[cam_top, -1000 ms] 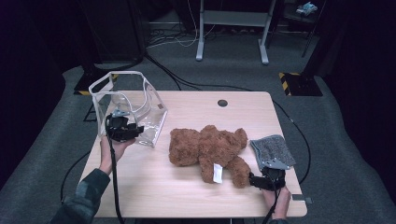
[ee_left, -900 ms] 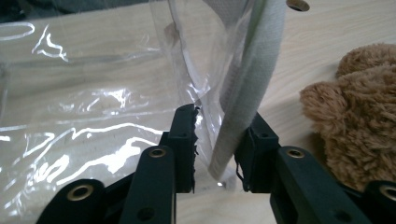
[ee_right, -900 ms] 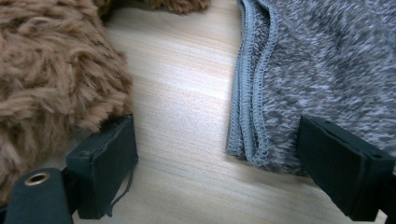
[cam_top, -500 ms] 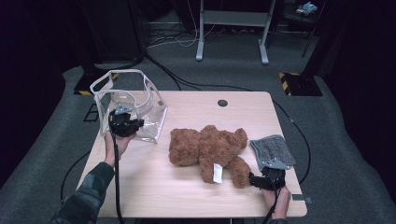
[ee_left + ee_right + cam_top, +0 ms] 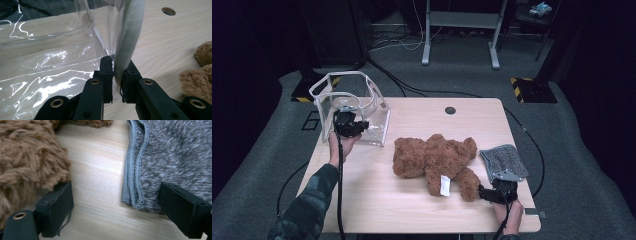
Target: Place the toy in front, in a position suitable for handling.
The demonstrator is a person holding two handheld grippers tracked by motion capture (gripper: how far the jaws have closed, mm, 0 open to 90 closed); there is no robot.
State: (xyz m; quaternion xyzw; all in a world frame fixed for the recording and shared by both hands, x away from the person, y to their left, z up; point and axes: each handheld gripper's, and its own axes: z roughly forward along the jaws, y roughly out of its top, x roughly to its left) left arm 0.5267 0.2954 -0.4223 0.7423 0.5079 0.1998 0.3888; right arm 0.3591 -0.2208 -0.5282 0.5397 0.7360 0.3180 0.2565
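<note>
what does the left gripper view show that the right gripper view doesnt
Left gripper view: the left claw, whose jaws have just been closing, pinches the white fabric trim of the clear plastic bag; a round hole sits in the tabletop.

Right gripper view: the right claw stands open on the table, with the grey cloth by one jaw.

Both: the brown teddy bear and the wooden table.

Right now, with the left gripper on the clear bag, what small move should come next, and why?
Probably lift the bag's rim to hold its mouth open. The left gripper, jaws just closing, pinches the white trim of the clear bag; the teddy bear lies beside it.
</note>
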